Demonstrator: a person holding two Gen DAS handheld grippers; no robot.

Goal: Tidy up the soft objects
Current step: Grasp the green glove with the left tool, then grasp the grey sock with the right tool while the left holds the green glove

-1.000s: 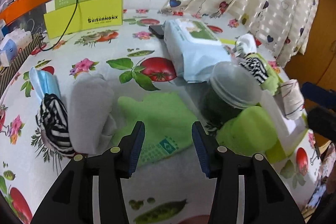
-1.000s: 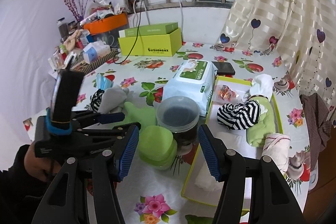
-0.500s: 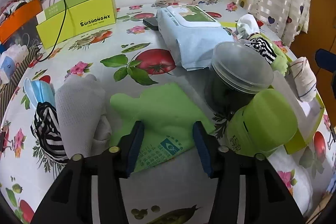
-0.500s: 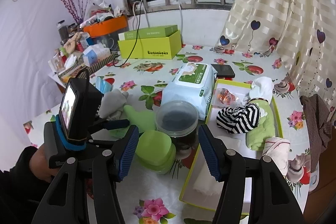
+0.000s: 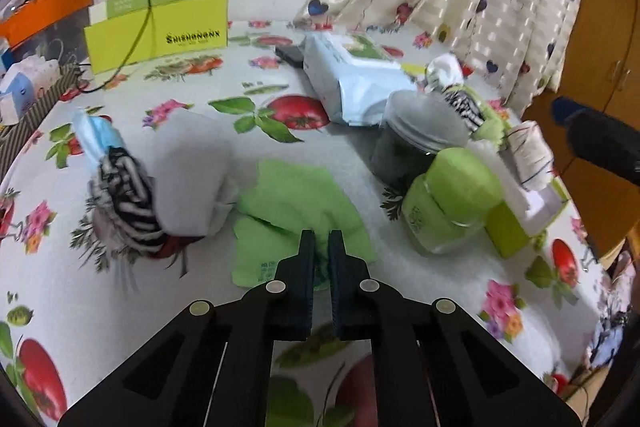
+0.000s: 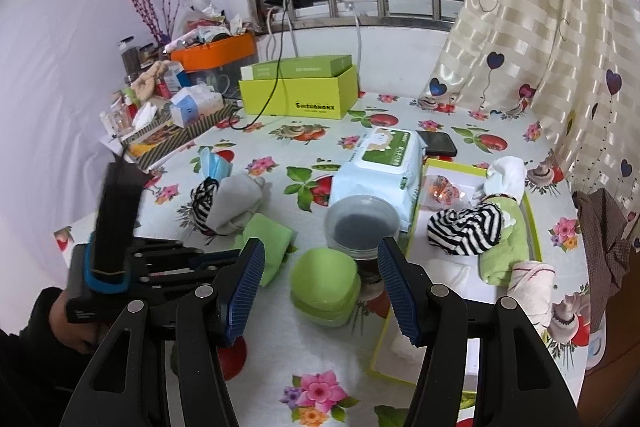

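Green cloth (image 5: 296, 203): lies flat mid-tabletop, toward the near edge, beside the grey and striped socks; light, limp, thin, best pinched at its near hem. My left gripper (image 5: 322, 241): jaws just closed, clamped on that hem. My right gripper (image 6: 320, 269): jaws wide apart, empty.

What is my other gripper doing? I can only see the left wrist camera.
Observer: The right gripper is open and empty.
Operator: What's hiding in the tray behind the wipes?
Observer: A shiny orange packet lies in the tray's far corner.
Operator: Who holds my gripper?
Observer: A hand in a dark sleeve holds the left gripper, whose jaws just closed on the green cloth.
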